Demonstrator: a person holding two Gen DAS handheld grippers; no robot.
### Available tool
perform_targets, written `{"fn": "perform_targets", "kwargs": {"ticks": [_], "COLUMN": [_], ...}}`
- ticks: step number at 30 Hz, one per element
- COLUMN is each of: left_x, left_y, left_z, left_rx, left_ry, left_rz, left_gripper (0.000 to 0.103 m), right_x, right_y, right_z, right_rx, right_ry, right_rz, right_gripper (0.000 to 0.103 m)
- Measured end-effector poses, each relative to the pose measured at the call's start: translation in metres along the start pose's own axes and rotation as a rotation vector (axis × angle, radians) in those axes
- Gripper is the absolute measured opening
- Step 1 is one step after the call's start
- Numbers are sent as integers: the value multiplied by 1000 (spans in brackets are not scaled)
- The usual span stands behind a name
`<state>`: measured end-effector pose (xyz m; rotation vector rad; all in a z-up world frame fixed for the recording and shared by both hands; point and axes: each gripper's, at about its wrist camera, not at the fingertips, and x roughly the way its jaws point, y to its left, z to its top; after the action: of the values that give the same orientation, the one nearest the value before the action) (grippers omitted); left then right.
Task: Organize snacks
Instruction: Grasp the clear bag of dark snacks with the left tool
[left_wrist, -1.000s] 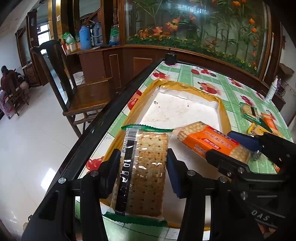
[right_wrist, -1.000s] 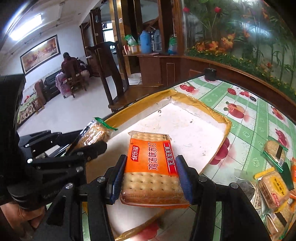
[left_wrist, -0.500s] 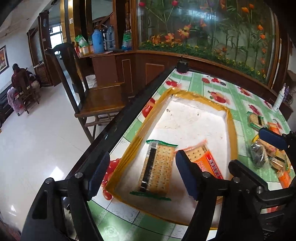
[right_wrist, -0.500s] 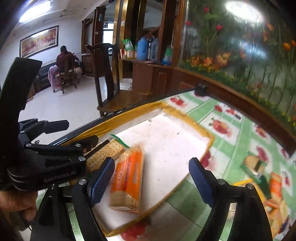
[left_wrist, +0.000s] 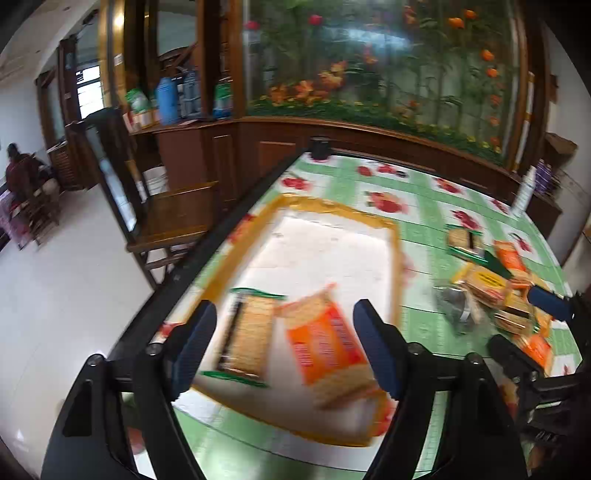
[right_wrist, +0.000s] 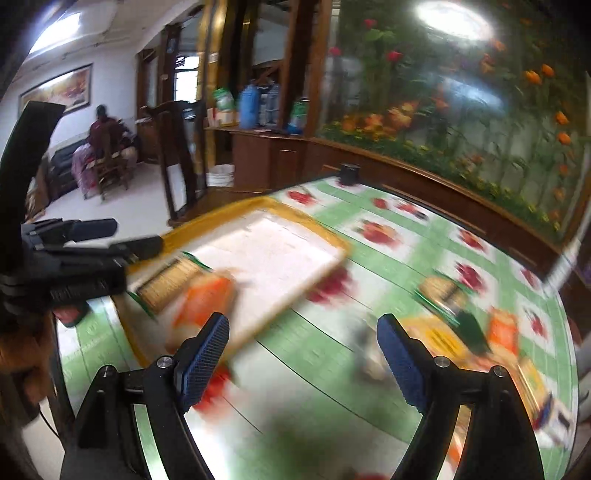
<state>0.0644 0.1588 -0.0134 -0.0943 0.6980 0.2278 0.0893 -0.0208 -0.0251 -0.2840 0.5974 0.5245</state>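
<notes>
Two packs lie side by side in the tray (left_wrist: 397, 258): a green-edged cracker pack (left_wrist: 247, 332) at 9 o'clock of an orange pack (left_wrist: 327, 350), both at the tray's near end. The loose snacks (left_wrist: 491, 291) lie heaped at 3 o'clock of the tray on the table (left_wrist: 424, 206), well apart from it.

We see the left gripper (left_wrist: 284, 343) above the two packs, jaws wide, nothing between the pads; its jaws have just been opening. The right gripper (right_wrist: 301, 349) hangs over bare cloth between tray and heap, jaws spread and empty; they opened a moment before.

We judge the step to be the reach for the next snack. We would single out one pack at the heap's edge, come down over it squarely, and close across its narrow width, leaving its neighbours undisturbed.
</notes>
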Motion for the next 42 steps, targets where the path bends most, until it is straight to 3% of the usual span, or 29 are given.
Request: {"fn": "perform_targets", "kwargs": {"ticks": [8, 15, 20, 29, 34, 37, 42], "left_x": [13, 30, 55, 117, 118, 116, 115], "left_y": [-77, -130, -152, -169, -172, -172, -166], "left_z": [-5, -11, -1, -8, -7, -9, -9], "left_rx": [122, 179, 74, -45, -19, 16, 37], "left_ry": [37, 111, 164, 295, 260, 239, 242], "left_rz": [-127, -230, -279, -222, -191, -199, -221], "left_gripper": [80, 80, 80, 80, 81, 67, 60], "right_x": [-38, -47, -40, -20, -14, -11, -3], "right_y": [-118, -173, -184, -189, -193, -192, -172], "right_z": [-75, -110, -121, -129, -128, -127, -122], "right_rx": [230, 273, 292, 300, 298, 289, 189], "right_ry": [58, 113, 129, 169, 188, 199, 229], "right_rz": [-118, -137, -120, -104, -97, -84, -84], "right_gripper": [84, 87, 87, 87, 86, 83, 84]}}
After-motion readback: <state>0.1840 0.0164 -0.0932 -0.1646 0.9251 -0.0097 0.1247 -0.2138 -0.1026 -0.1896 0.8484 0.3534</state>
